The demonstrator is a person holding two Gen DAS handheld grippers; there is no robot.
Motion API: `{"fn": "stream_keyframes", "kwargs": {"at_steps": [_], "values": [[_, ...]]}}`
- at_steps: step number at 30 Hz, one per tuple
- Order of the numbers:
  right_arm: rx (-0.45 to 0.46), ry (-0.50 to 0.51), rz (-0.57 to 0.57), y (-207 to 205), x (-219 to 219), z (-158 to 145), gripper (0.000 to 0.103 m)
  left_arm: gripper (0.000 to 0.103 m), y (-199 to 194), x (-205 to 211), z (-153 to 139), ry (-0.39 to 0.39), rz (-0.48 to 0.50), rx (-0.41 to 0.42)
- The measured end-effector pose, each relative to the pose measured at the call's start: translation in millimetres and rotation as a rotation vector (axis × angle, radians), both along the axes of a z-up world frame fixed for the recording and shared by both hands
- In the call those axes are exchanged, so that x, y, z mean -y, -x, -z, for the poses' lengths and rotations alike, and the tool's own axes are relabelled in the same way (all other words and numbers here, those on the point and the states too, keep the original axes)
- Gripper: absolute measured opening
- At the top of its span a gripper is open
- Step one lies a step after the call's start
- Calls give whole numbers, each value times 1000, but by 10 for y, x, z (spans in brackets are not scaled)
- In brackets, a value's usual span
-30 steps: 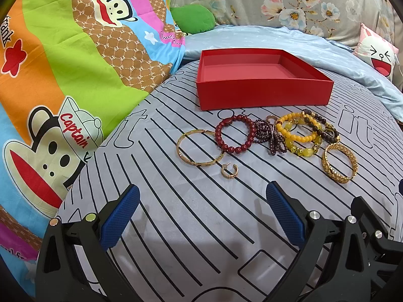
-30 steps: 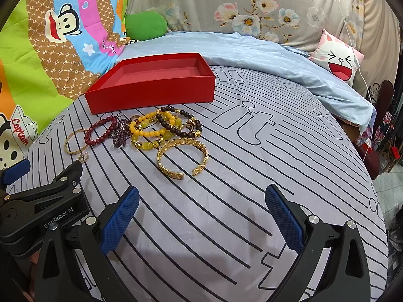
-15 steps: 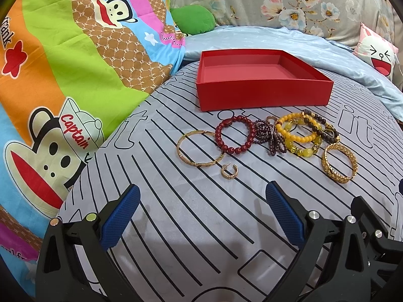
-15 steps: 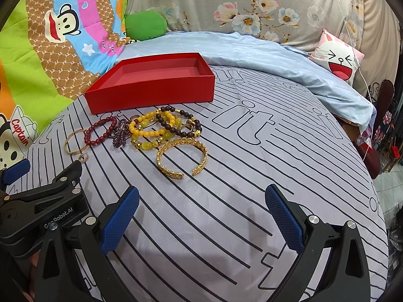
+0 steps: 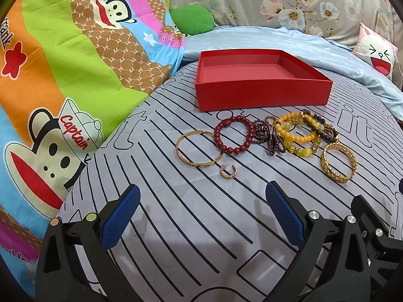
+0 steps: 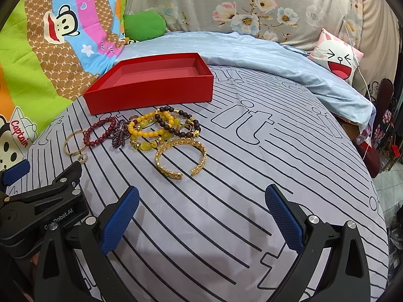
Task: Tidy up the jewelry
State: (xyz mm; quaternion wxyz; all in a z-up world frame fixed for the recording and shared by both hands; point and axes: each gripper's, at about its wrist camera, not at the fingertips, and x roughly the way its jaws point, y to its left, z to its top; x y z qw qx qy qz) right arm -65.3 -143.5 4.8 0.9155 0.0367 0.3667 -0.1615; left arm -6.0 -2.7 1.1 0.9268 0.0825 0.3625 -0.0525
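Observation:
An empty red box (image 5: 262, 93) (image 6: 151, 93) sits on the striped grey sheet. In front of it lies a row of jewelry: a thin gold bangle (image 5: 199, 148) (image 6: 74, 143), a small gold hoop earring (image 5: 228, 171), a red bead bracelet (image 5: 235, 134) (image 6: 99, 134), a purple bead strand (image 5: 269, 138), yellow and brown bead bracelets (image 5: 302, 136) (image 6: 161, 128), and a gold cuff (image 5: 338, 163) (image 6: 180, 158). My left gripper (image 5: 201, 216) is open and empty, short of the earring. My right gripper (image 6: 201, 216) is open and empty, short of the gold cuff.
A bright cartoon monkey blanket (image 5: 63, 80) lies at the left. A green cushion (image 6: 144, 25), a blue cover (image 6: 264, 58) and a white bunny pillow (image 6: 337, 58) lie behind the box. The bed's edge drops off at the right (image 6: 377, 188).

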Motion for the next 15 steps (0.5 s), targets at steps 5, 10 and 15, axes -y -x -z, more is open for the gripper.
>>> {"fn": "stream_keyframes", "kwargs": {"at_steps": [5, 10, 15], "values": [[1, -8, -1, -3, 12, -2, 97, 95, 2, 5, -13, 2, 1, 5], [-25, -38, -9, -42, 51, 7, 97, 96, -2, -44, -41, 46, 13, 7], [-41, -24, -19, -133, 61, -3, 96, 96, -49, -85, -52, 53, 5, 11]]}}
